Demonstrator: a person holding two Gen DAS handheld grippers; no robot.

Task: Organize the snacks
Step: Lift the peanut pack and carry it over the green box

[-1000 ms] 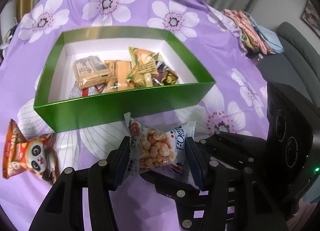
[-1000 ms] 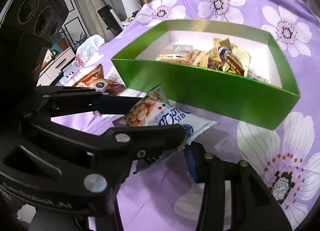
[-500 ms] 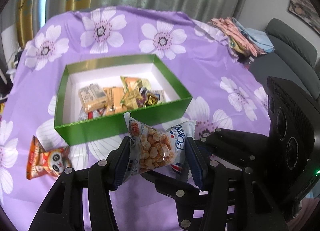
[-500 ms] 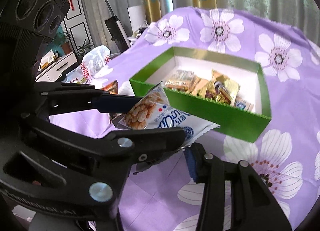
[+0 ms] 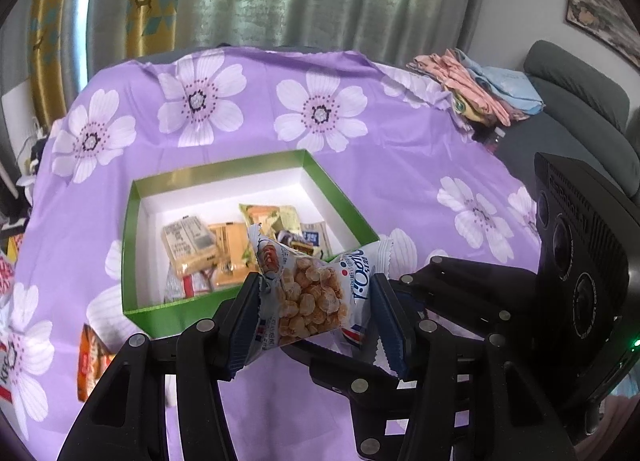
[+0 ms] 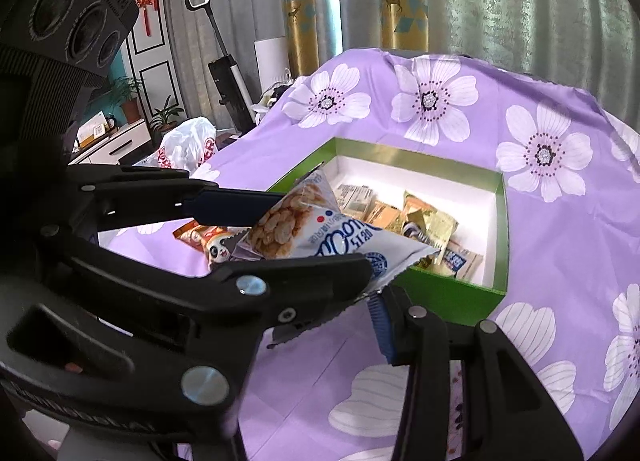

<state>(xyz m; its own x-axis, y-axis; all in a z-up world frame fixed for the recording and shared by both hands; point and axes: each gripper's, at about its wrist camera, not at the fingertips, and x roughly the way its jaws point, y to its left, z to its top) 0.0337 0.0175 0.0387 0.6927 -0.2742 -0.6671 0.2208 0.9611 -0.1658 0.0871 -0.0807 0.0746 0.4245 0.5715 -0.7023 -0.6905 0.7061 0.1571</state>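
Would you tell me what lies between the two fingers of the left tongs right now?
A white snack bag with a clear window showing round puffs, pinched between the fingers of the left tongs; the left wrist view shows it best.

Glossy plastic snack bag (image 5: 312,293); glossy green cardboard box (image 5: 348,213); smooth purple cloth (image 5: 400,149).

The left gripper (image 5: 314,311) pointed steeply downward, its pads clamped on a snack bag (image 5: 310,297). The right gripper (image 6: 320,253) angled likewise, close beside the bag.
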